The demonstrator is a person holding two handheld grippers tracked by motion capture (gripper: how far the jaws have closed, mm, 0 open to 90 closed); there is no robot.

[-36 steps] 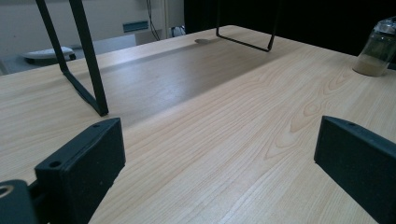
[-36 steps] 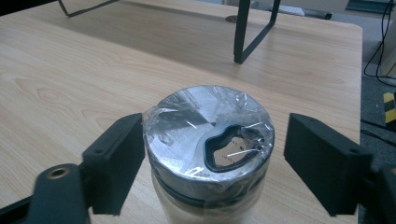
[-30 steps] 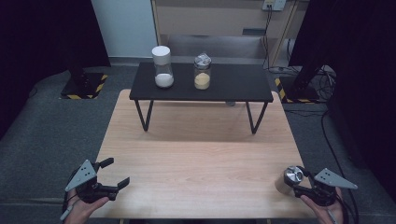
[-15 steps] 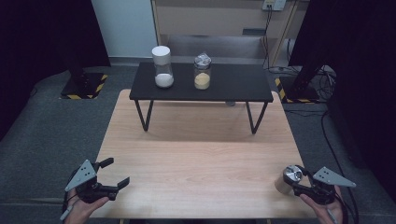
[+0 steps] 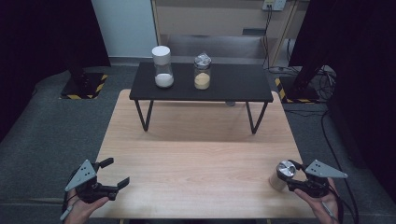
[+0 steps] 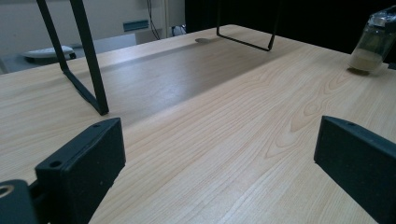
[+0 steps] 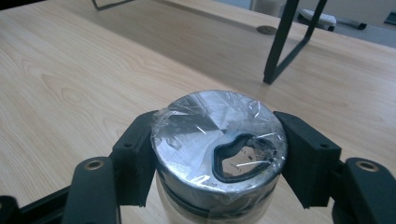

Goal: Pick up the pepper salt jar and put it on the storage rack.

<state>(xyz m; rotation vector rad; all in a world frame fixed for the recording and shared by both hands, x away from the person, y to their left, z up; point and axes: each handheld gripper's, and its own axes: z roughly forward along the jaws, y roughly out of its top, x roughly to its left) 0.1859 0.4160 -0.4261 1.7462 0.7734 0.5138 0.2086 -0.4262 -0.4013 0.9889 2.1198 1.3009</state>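
Slightly raised and shifted since the earlier frame, the right tool [image 5: 290,173] carries its jar a little higher at the lower right of the high view; the left tool [image 5: 113,173] has stayed put at the lower left.

From largest to smallest: the light wooden surface [image 5: 201,158] spans the middle of the frame. A black metal-legged low shelf [image 5: 233,84] stands across its far part, bearing a white-lidded glass jar of white powder [image 5: 162,66] and a foil-capped glass jar of tan grains [image 5: 202,71], near each other. The right tool clamps a clear glass jar with a film-wrapped silver lid [image 7: 219,140] just below the lid. The left tool's jaws stand wide apart, with nothing between them.
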